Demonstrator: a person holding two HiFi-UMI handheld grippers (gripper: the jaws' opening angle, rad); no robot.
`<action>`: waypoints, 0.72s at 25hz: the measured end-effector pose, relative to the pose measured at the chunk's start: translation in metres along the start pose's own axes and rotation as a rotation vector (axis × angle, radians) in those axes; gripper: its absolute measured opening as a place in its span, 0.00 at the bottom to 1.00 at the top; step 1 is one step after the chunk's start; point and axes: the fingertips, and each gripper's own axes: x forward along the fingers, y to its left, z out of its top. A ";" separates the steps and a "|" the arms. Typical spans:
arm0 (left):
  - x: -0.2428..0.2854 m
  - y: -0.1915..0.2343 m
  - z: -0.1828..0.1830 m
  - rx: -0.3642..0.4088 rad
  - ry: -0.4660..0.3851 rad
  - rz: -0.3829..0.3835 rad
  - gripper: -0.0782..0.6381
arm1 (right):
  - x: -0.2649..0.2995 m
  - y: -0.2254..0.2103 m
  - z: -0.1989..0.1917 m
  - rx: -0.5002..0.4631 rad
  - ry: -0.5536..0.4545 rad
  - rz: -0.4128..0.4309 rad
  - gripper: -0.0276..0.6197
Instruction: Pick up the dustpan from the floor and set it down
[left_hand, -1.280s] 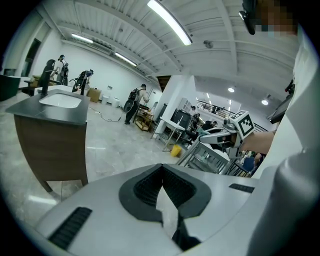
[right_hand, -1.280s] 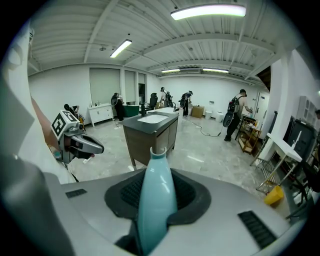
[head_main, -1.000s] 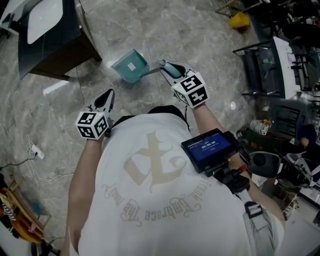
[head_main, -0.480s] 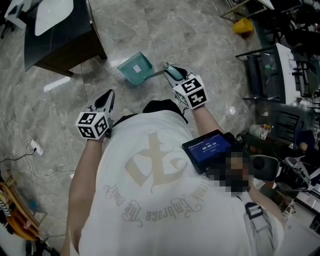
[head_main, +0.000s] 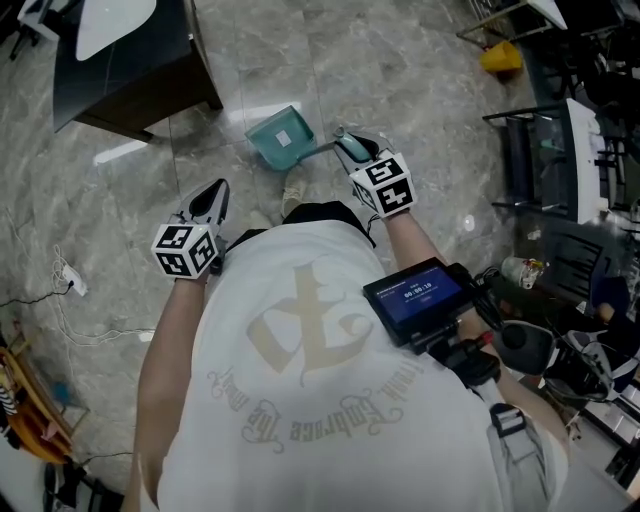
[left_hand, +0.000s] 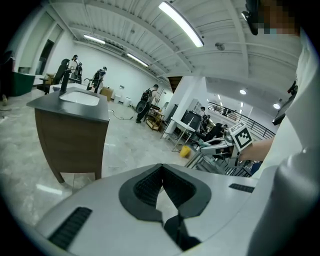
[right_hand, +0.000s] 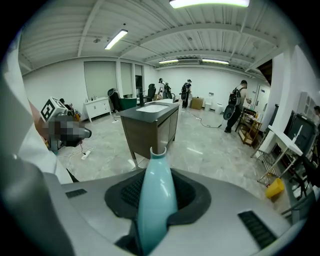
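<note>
A teal dustpan (head_main: 283, 138) hangs low over the grey marble floor just ahead of the person's feet, its pan pointing away. Its handle (head_main: 322, 147) runs back into my right gripper (head_main: 345, 143), which is shut on it. In the right gripper view the teal handle (right_hand: 156, 200) stands up between the dark pads (right_hand: 189, 192), and the pan itself is hidden. My left gripper (head_main: 208, 200) is held off to the left at hip height; in its own view my left gripper (left_hand: 161, 170) is shut with nothing in it.
A dark cabinet with a white basin (head_main: 130, 60) stands on the floor beyond the dustpan to the left. Metal racks (head_main: 560, 130) and a yellow object (head_main: 500, 57) fill the right side. A cable and power strip (head_main: 70, 290) lie at the left.
My right gripper has sunk a little with the dustpan, which now sits nearer the person's feet. The left gripper has hardly shifted.
</note>
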 end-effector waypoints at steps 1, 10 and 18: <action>0.001 0.001 0.001 0.001 0.000 0.004 0.12 | 0.004 -0.001 -0.003 0.002 0.005 0.003 0.21; 0.040 0.018 0.030 0.006 0.030 0.018 0.12 | 0.053 -0.040 -0.009 0.029 0.057 0.018 0.21; 0.069 0.028 0.047 0.004 0.065 0.041 0.12 | 0.086 -0.082 -0.020 0.065 0.095 0.011 0.21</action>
